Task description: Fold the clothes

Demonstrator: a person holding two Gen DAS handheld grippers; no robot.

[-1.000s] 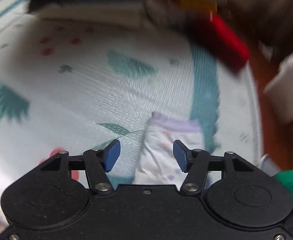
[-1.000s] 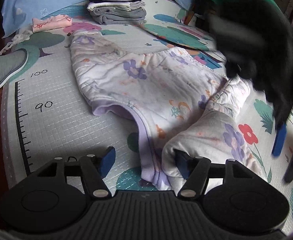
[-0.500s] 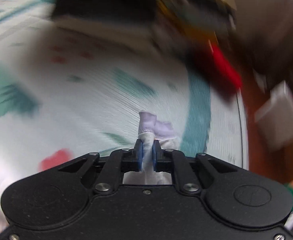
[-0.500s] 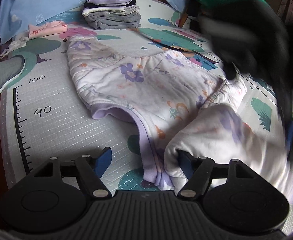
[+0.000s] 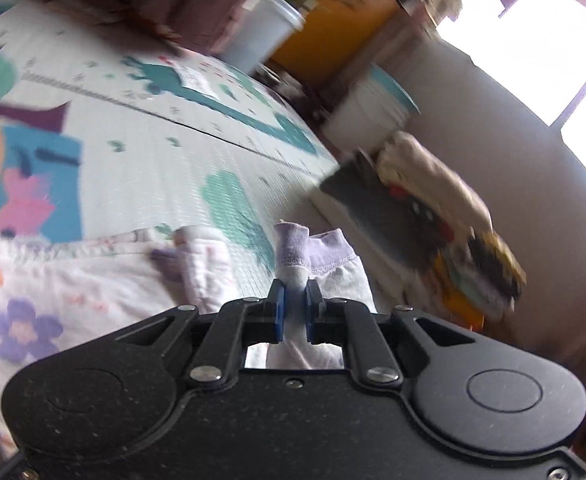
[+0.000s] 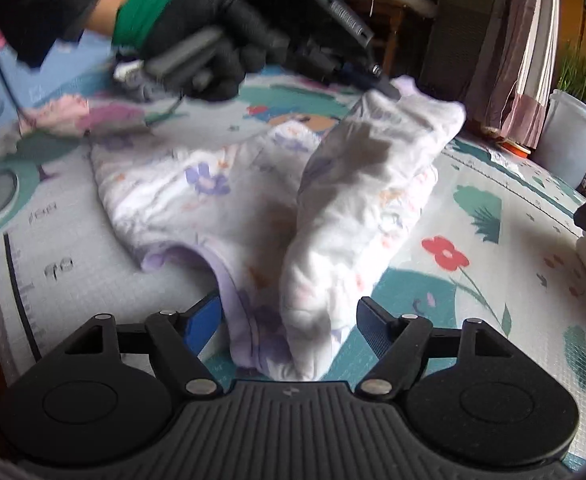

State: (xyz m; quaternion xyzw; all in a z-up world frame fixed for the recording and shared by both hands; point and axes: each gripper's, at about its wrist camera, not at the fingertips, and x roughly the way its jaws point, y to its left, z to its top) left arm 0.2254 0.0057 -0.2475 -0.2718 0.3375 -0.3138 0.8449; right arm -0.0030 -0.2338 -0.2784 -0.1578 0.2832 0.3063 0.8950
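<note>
A: Right wrist view: the floral garment [image 6: 277, 200] lies spread on the play mat [image 6: 505, 240], dead centre. One sleeve is lifted and draped over the body toward 1 o'clock, held at its cuff by the left tool [image 6: 373, 76]. So the first fold is underway, not laid flat yet.

B: Tool states?

A: Left tool [image 5: 293, 308] is clamped hard on the lilac ribbed cuff [image 5: 293, 240]; blue pads pinch it, cloth bunches above them. Right tool [image 6: 289, 320] has just been opening. Its jaws stand wide apart astride the near hem, and the pads don't look to press on anything.

B: What's left?

A: My read: most of it. Sleeve needs setting down, the other side folded, then a lengthwise fold. A folded stack [image 5: 433, 232] sits at 3 o'clock in the left view, blurred.

B: Material?

A: Soft, padded-looking white knit, purple flowers, lilac trim at the neckline. Limp; it creases and sags under its own weight. The mat is foam-like, with a fine embossed grid and printed leaves and a red flower.
</note>
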